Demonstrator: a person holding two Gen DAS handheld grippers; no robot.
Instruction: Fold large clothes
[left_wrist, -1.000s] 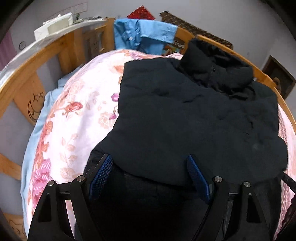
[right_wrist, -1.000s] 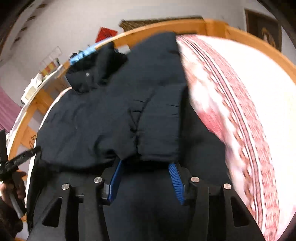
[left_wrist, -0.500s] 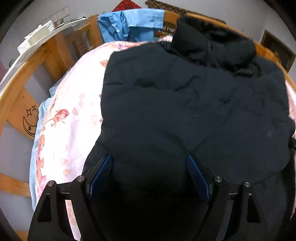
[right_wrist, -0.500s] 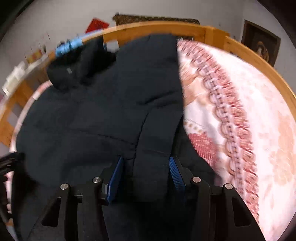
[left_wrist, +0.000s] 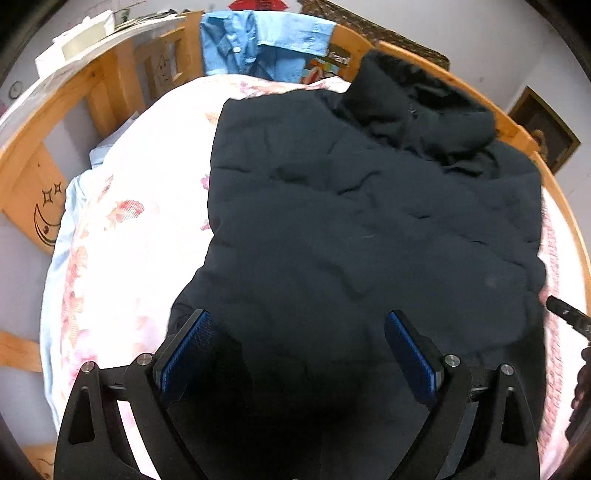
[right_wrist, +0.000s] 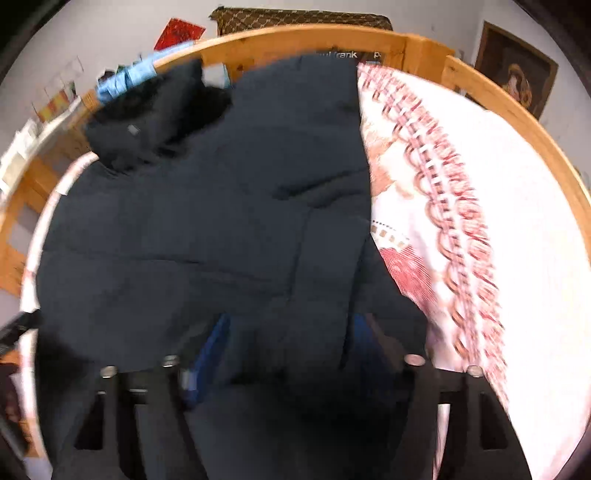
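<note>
A large black padded jacket (left_wrist: 351, 229) lies spread on the bed, its hood (left_wrist: 417, 107) at the far end; it also fills the right wrist view (right_wrist: 207, 229). My left gripper (left_wrist: 299, 350) is open, its blue pads wide apart over the jacket's near hem. My right gripper (right_wrist: 288, 354) is open too, its jaws wider than before, with a fold of the jacket's sleeve lying between the blurred fingers (right_wrist: 210, 350). The other gripper's tip shows at the right edge of the left wrist view (left_wrist: 569, 317).
The bed has a floral pink quilt (left_wrist: 140, 206) and a red-patterned cover (right_wrist: 461, 229), ringed by a wooden frame (left_wrist: 110, 81) (right_wrist: 509, 110). A blue shirt (left_wrist: 266, 40) hangs over the headboard. A shelf with papers (left_wrist: 74, 48) stands at the left.
The right gripper's jaws have opened wider around the sleeve fold. Both grippers have moved forward over the jacket, which now lies flatter across the bed.
</note>
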